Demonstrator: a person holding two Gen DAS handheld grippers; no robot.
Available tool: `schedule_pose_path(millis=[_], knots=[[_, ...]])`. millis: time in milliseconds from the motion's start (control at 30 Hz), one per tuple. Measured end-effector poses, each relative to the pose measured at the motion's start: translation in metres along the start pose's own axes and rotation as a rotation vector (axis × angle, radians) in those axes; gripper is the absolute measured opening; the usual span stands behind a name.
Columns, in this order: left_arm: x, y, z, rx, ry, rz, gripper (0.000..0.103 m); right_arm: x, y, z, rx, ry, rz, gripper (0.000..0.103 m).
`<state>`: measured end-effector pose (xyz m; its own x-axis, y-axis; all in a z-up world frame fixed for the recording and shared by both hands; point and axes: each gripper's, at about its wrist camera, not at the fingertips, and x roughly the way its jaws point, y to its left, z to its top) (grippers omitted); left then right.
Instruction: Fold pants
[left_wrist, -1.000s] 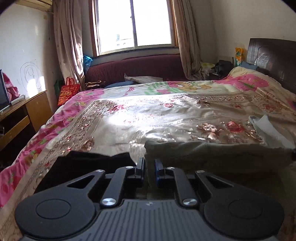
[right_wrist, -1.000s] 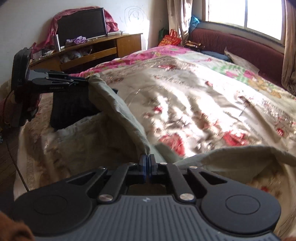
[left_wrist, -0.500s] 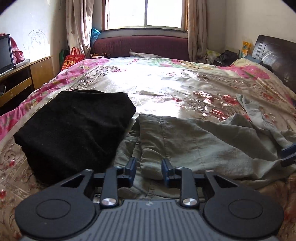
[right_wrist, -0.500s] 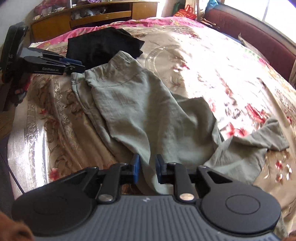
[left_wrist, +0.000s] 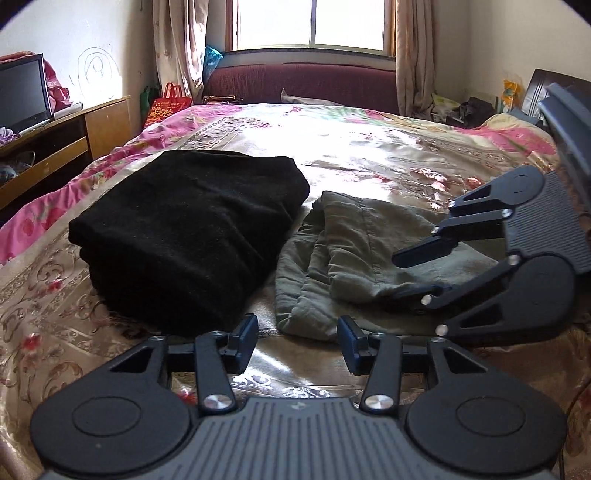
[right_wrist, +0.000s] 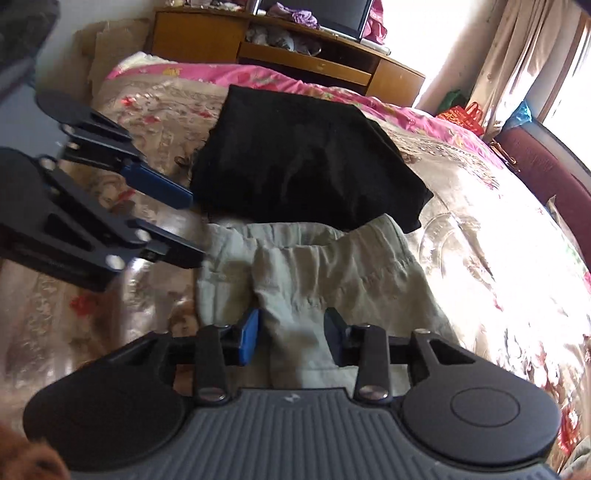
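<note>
The olive-green pants (left_wrist: 343, 258) lie crumpled on the bed, waistband end toward the left gripper; they also show in the right wrist view (right_wrist: 325, 266). My left gripper (left_wrist: 297, 341) is open and empty, just short of the pants' near edge; it also shows in the right wrist view (right_wrist: 188, 225). My right gripper (right_wrist: 291, 332) is open, its jaws standing either side of a raised fold of the pants without closing on it. It shows from the side in the left wrist view (left_wrist: 402, 275), over the pants.
A folded black garment (left_wrist: 192, 225) lies directly left of the pants, touching them (right_wrist: 306, 166). The flowered bedspread (left_wrist: 369, 147) stretches toward a maroon sofa (left_wrist: 303, 81) under the window. A wooden TV cabinet (left_wrist: 55, 140) stands left of the bed.
Both grippers have opened wider. The right gripper has swung over to the waistband end near the left gripper. The pants are bunched up shorter than before.
</note>
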<state>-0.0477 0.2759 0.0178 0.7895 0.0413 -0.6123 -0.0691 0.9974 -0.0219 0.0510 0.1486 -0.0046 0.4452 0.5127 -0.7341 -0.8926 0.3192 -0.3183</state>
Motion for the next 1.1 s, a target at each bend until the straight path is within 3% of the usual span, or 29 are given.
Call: schedule_pose_path(millis=[67, 200, 433, 633, 733, 900, 1033, 1100], knots=[[-0.002, -0.001, 0.002, 0.01, -0.023, -0.002, 0.06, 0.003, -0.022, 0.004, 0.13, 0.021, 0.047, 0.002], [0.001, -0.013, 0.015, 0.059, -0.077, -0.036, 0.06, -0.023, -0.079, 0.004, 0.429, -0.022, 0.123, 0.001], [0.04, -0.048, 0.041, 0.172, -0.108, -0.076, 0.06, -0.058, -0.154, -0.004, 0.755, -0.14, 0.175, 0.001], [0.102, -0.06, 0.065, 0.246, -0.062, 0.017, 0.06, -0.083, -0.174, 0.005, 0.8, -0.215, 0.213, 0.001], [0.12, -0.057, 0.071, 0.247, -0.027, 0.025, 0.06, -0.093, -0.171, 0.017, 0.765, -0.241, 0.231, 0.001], [0.111, -0.04, 0.075, 0.17, -0.049, -0.094, 0.059, -0.088, -0.17, 0.031, 0.74, -0.248, 0.236, 0.001], [0.125, -0.033, 0.078, 0.154, -0.003, -0.111, 0.059, -0.083, -0.168, 0.034, 0.741, -0.242, 0.23, 0.001], [0.128, -0.031, 0.077, 0.146, 0.02, -0.137, 0.048, -0.085, -0.167, 0.032, 0.74, -0.243, 0.225, 0.001]])
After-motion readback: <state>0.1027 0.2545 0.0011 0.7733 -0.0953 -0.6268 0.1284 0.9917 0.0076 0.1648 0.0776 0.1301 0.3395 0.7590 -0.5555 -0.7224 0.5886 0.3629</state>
